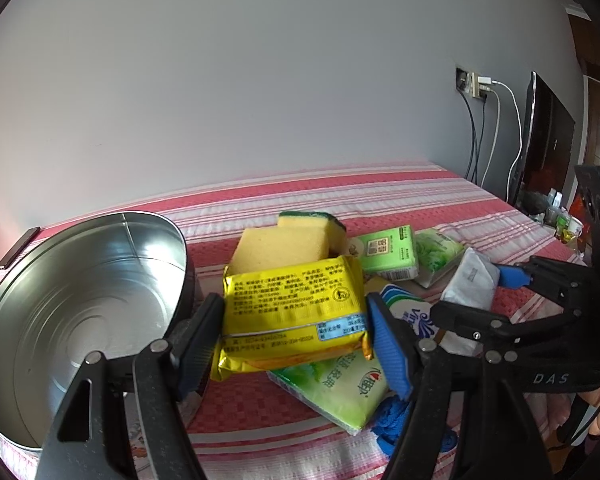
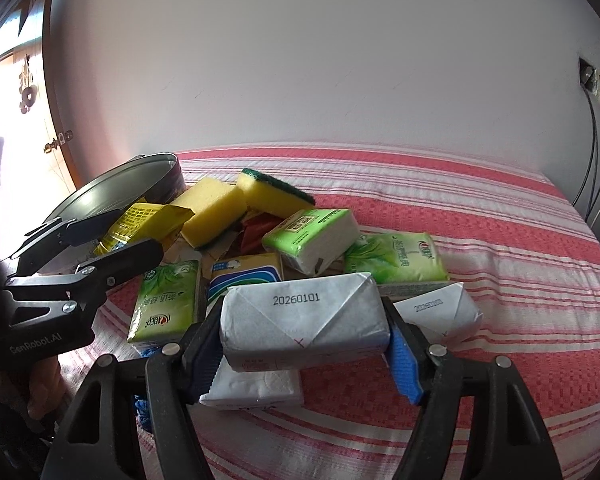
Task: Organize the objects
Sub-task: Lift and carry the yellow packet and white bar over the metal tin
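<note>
The left tongs (image 1: 296, 332) clamp a yellow packet (image 1: 292, 312), lifted over the pile beside the metal tin (image 1: 80, 304) at the left edge of the striped cloth (image 1: 420, 200)

The right tongs (image 2: 304, 344) clamp a white tissue pack (image 2: 300, 324) above another white pack (image 2: 256, 392), near the cloth's front edge

Both hand-held grippers (image 1: 296, 332) (image 2: 306, 344) clamped, loaded.

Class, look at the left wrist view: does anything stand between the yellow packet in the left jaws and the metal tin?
Nothing visible does. The left gripper grips the yellow packet, and the open tin sits right beside it, with only the gripper's own finger between them.
</note>
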A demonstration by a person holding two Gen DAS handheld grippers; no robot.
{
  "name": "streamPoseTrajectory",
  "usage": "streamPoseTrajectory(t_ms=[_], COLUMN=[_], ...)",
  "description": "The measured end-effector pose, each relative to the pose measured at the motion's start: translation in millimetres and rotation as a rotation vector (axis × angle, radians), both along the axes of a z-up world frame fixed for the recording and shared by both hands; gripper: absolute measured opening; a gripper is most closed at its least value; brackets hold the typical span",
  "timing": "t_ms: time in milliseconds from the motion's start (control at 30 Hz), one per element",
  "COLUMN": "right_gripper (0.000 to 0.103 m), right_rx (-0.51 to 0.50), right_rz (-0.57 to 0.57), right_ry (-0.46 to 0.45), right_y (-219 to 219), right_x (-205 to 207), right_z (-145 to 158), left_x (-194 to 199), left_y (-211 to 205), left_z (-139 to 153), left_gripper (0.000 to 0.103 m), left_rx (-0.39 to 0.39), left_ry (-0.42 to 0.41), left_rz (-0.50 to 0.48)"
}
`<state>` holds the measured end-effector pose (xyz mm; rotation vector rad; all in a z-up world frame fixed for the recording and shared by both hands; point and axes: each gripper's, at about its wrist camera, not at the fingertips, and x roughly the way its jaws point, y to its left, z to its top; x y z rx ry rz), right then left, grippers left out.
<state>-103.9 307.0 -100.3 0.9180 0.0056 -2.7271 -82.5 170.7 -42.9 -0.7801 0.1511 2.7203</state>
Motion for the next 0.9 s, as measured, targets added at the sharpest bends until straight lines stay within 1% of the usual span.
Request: streamPoseTrajectory(t_ms=[167, 533, 900], right_gripper=[0.073, 0.073, 0.073], right_rx=[0.001, -0.002, 0.063], right_rz=[-0.017, -0.079, -0.145], right_ry=[0.023, 0.109, 0.228], right_y=[3, 9, 3], right_x=[3, 13, 29], right_z=[2, 9, 17], left_x=[2, 10, 17], left_y=[-1, -7, -11], left_z=[1, 7, 11], left_gripper=[0.072, 0.072, 0.072], left_rx=[0.002, 0.010, 0.014], left_ry=[0.010, 0.070, 0.111], left_rz=[0.007, 0.039, 0.062])
